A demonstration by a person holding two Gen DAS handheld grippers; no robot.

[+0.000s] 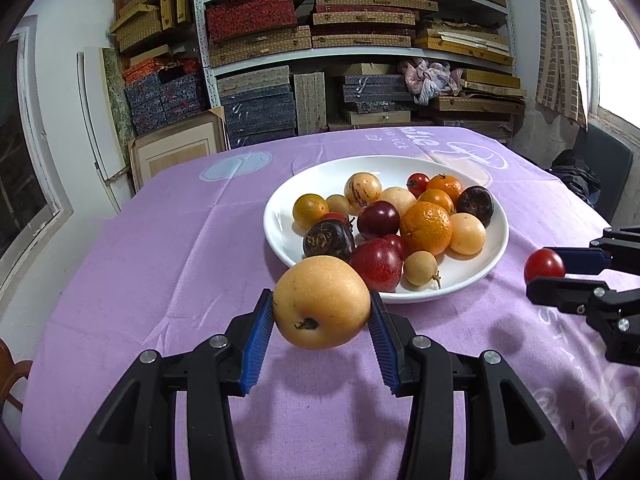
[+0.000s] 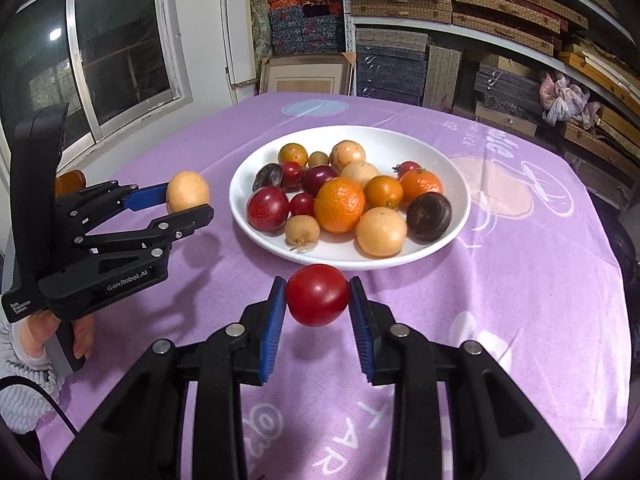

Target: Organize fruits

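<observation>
A round, pale yellow-tan fruit with a dark dried calyx at its base (image 1: 322,303) sits clamped between the blue ribbed pads of the left gripper (image 1: 321,312), held clear of the cloth just in front of the near rim of the plate. It looks firm-skinned and fairly heavy for its size, so the hold across its widest part, as it is now, seems the safest; a grip nearer the top or bottom would likely let the smooth skin slide out.

The small, glossy red cherry tomato (image 2: 317,294) is pinched between the pads of the right gripper (image 2: 318,300), also in the air, in front of the plate's near edge. I judge it light, slick and easily split, so it wants only gentle pressure at its middle and a low, soft release.

Both fruits are headed, I would guess, for the wide white ceramic plate (image 2: 456,184), which is crowded with oranges, dark purple fruits, red plums and other pale round fruits. The free space lies along the rim, and round fruits there may roll.

The plate stands on a lilac printed tablecloth (image 2: 520,300). A hand in a grey knitted sleeve (image 2: 60,336) grips the left tool's handle.
</observation>
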